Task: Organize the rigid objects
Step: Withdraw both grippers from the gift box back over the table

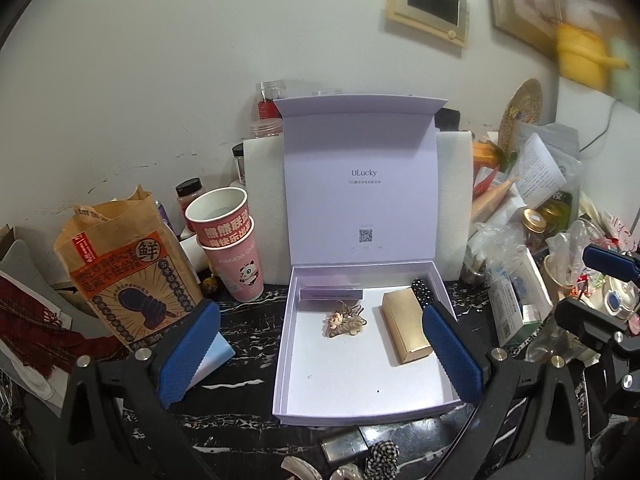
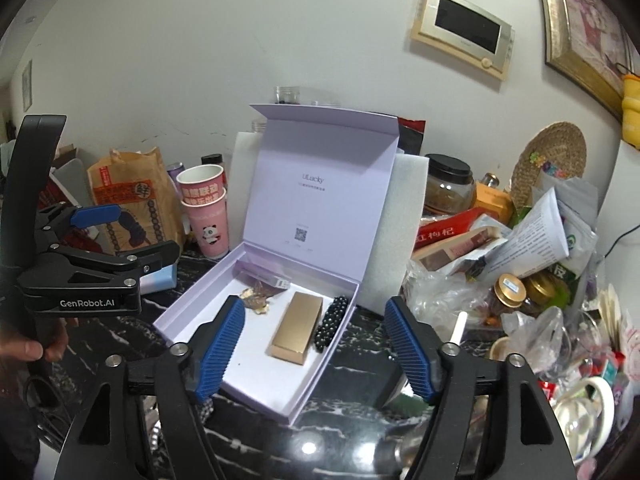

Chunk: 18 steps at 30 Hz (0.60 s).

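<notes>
Inside the open lilac box (image 1: 362,408), from left to right, a purple tube (image 1: 331,292) is laid crosswise along the back wall, a gold hair clip (image 1: 345,319) is seen mid-floor, and a gold bar-shaped box (image 1: 405,327) is laid lengthwise front to back with a black beaded piece (image 1: 423,295) parallel beside the right wall. The left gripper (image 1: 320,356) is held released and empty, its pads straddling the box's front half, while the right gripper (image 2: 316,354) is likewise spread empty before the box's near corner. The box is set on a black marbled counter (image 1: 240,428) against a white wall (image 1: 160,60), paper cups (image 1: 228,236) to its left and assorted clutter to its right.
</notes>
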Motion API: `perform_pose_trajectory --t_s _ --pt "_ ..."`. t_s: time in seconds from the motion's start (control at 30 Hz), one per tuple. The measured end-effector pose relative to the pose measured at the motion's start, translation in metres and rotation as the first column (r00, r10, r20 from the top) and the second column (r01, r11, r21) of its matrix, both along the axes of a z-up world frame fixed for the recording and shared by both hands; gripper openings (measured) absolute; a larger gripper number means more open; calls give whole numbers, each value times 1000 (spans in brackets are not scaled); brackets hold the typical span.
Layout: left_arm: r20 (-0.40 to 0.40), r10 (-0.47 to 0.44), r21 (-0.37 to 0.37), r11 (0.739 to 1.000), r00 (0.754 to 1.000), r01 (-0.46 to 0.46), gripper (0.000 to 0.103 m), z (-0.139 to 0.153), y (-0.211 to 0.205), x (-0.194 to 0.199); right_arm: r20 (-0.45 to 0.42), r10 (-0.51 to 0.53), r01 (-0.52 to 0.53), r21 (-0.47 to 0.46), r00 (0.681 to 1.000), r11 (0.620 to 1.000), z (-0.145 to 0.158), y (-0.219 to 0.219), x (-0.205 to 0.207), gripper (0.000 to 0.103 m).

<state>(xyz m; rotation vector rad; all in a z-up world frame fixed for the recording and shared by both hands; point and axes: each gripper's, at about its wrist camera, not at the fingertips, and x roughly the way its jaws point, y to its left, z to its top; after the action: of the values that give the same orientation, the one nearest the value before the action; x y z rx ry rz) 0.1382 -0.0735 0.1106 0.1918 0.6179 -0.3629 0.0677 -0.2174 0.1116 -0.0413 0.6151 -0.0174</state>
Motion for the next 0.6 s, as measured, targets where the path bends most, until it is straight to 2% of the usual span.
perform_pose_trajectory --t_s 0.17,0.4,0.6 --pt "-14 -30 -15 999 999 30 103 4 9 -22 6 15 -15 -6 1000 1000 0 10 -20 75" --pt "47 -1 21 1000 999 0 103 8 23 -58 25 48 -48 -19 999 999 0 29 -49 75" --pt "41 3 26 1000 999 -4 103 7 35 -80 30 75 -75 -23 997 997 -4 43 -73 76"
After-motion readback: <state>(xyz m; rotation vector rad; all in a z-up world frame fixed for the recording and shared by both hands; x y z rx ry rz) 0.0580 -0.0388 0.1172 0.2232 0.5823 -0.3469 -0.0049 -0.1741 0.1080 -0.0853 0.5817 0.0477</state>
